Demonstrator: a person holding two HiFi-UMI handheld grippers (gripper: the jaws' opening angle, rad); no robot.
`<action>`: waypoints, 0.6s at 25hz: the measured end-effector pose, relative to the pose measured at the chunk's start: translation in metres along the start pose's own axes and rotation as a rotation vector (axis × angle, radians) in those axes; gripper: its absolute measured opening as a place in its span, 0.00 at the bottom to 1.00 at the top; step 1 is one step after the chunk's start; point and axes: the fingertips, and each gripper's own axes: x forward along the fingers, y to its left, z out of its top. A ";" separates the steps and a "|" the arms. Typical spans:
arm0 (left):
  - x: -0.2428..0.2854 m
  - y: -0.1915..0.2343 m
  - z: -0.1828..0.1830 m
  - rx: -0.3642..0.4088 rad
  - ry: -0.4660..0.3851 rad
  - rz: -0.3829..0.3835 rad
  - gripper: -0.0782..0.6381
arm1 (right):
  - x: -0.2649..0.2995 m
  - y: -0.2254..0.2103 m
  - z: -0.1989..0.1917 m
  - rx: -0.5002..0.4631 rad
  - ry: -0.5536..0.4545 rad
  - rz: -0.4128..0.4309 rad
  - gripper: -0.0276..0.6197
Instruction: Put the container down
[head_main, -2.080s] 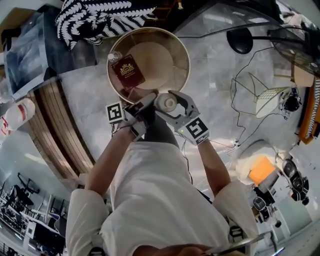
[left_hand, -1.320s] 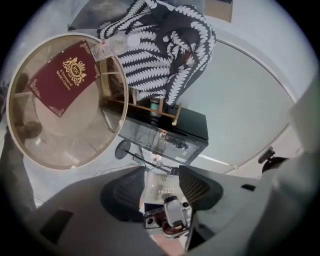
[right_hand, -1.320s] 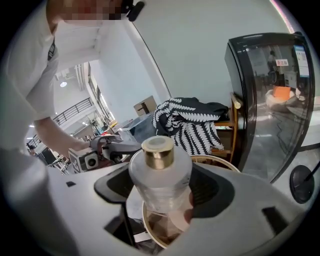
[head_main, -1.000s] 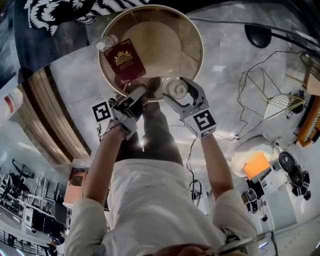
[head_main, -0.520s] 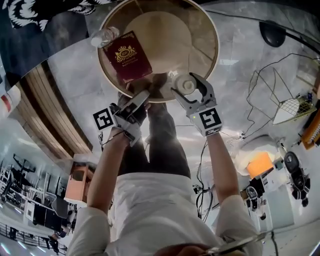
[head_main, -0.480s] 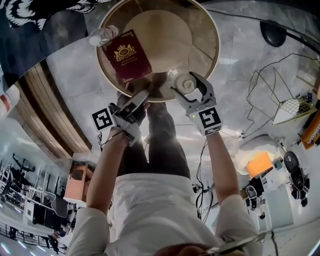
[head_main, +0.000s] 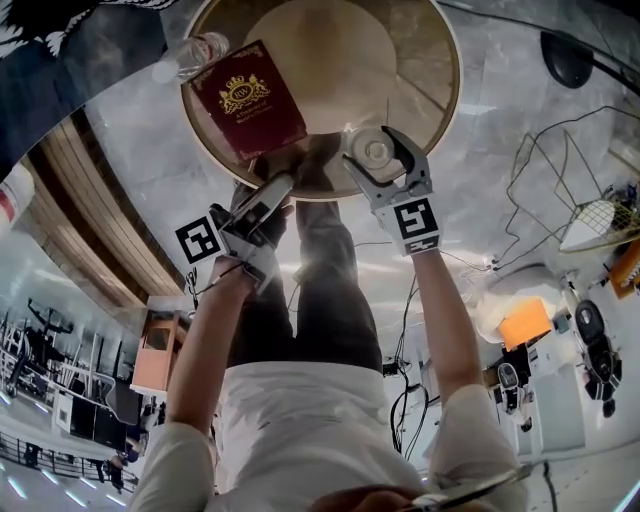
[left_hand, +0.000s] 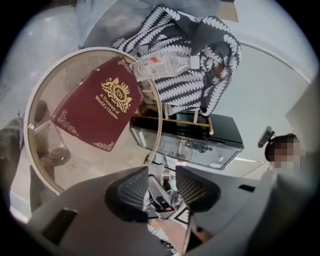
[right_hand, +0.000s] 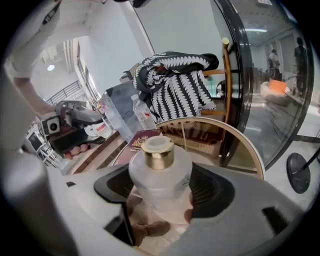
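The container (right_hand: 159, 172) is a small frosted glass bottle with a gold collar and a white cap. It stands upright between the jaws of the right tool (right_hand: 164, 192), and the pads press on its round body from both sides. I judge it is stiff, rather heavy for its size and easy to break, and the smooth frosted wall can slip. So the wide body below the shoulder is the good place to hold it, as it is held now, not the collar or the cap. The round glass desk (head_main: 415, 70) lies just under this tool, at the edge nearest to the person. Whether the bottom touches the glass I cannot tell. Glass on glass asks for a soft landing.

Beyond the right tool and to its left a dark red book (head_main: 248, 100) lies flat on the desk. The left tool (left_hand: 161, 190) hangs beside the right one. Its jaws have just been closing to a narrow gap, with nothing between them.
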 end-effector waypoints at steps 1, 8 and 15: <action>0.000 0.003 -0.001 0.006 0.005 0.010 0.34 | 0.004 -0.002 -0.005 -0.005 0.006 -0.004 0.56; -0.002 0.029 0.005 -0.017 0.002 0.050 0.30 | 0.034 -0.022 -0.034 0.010 0.024 -0.055 0.56; -0.002 0.044 0.003 -0.008 0.003 0.086 0.25 | 0.052 -0.036 -0.047 0.007 0.040 -0.084 0.56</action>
